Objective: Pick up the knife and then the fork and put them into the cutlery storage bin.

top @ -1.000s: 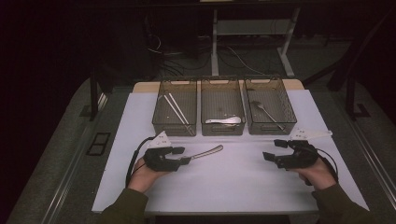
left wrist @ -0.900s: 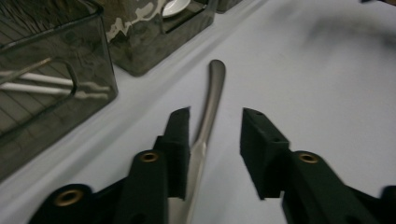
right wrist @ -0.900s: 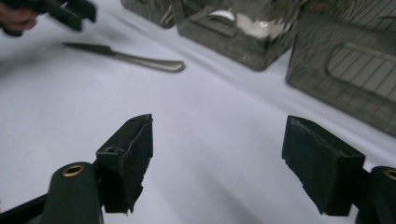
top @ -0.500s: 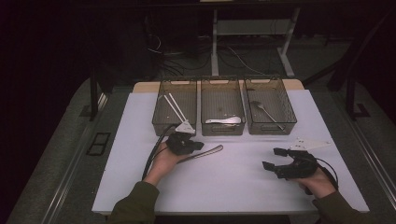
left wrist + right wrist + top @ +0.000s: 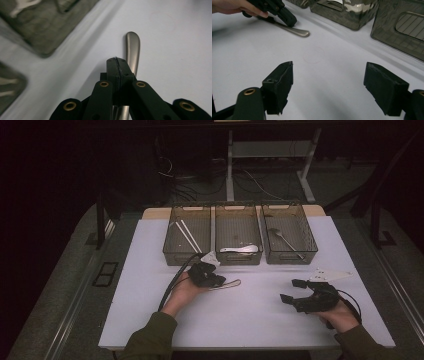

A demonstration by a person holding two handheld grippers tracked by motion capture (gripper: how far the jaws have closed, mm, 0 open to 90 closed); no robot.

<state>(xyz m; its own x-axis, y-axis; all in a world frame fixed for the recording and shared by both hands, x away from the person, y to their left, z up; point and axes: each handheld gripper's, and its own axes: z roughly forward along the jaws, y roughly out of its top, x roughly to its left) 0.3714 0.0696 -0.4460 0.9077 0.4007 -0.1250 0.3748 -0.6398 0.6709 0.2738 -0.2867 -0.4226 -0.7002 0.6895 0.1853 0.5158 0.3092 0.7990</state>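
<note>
the left gripper has just been closing, and its black jaws now meet tip to tip over the slim brushed-metal utensil handle that lies flat on the white table cover, just in front of the three smoky translucent plastic bins. in the left gripper view the handle runs under the joined jaws and comes out beyond them with its rounded end free. the right gripper view shows the jaws slanting down onto the handle, so they look shut on it, though the contact itself sits in shadow. the working end of the utensil is hidden under the gripper and the hand.

the utensil should handle as a stiff, fairly light piece, smooth enough to slide or swivel in a narrow pinch. it lies low on the cover, leaving little to get under. a hold near the middle of the handle would balance it better than one at the tip.

the right gripper rests well apart on the cover, its jaws spread wide with nothing between them.
</note>
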